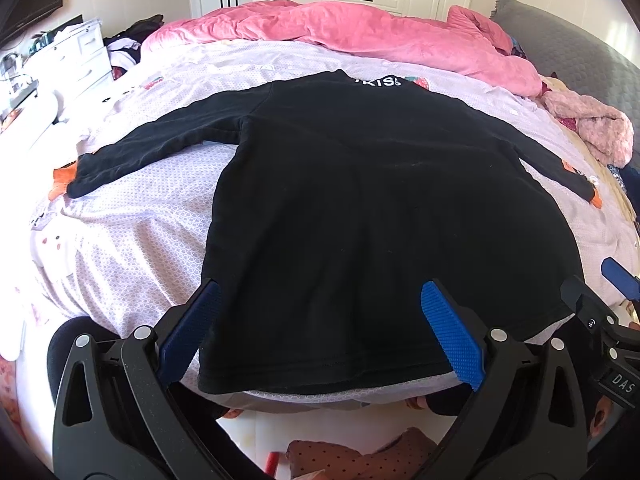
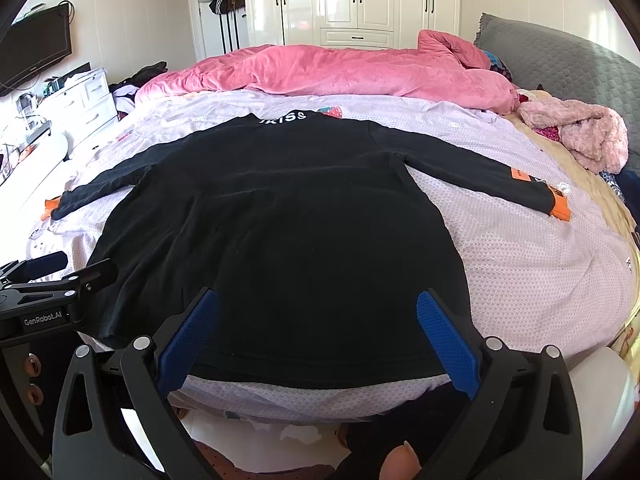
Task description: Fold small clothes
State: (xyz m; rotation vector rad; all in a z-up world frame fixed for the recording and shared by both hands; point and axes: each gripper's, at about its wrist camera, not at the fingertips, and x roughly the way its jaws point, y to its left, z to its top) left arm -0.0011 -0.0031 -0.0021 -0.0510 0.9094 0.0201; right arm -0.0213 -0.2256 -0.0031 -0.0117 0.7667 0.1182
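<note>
A small black long-sleeved top (image 1: 360,208) (image 2: 280,224) lies flat on the bed, back up, hem toward me, white lettering at its collar, both sleeves spread out with orange cuffs. My left gripper (image 1: 320,304) hovers open over the hem's left part, blue pads wide apart, nothing held. My right gripper (image 2: 318,312) is open too, over the hem's right part. Each gripper shows at the edge of the other's view: the right one (image 1: 600,312), the left one (image 2: 72,280).
The bed has a pale lilac patterned sheet (image 2: 520,248). A pink quilt (image 1: 360,36) is bunched along the far side, a fluffy pink garment (image 2: 580,132) and a grey pillow (image 2: 560,60) at the right. White drawers (image 1: 80,56) stand left, wardrobes behind.
</note>
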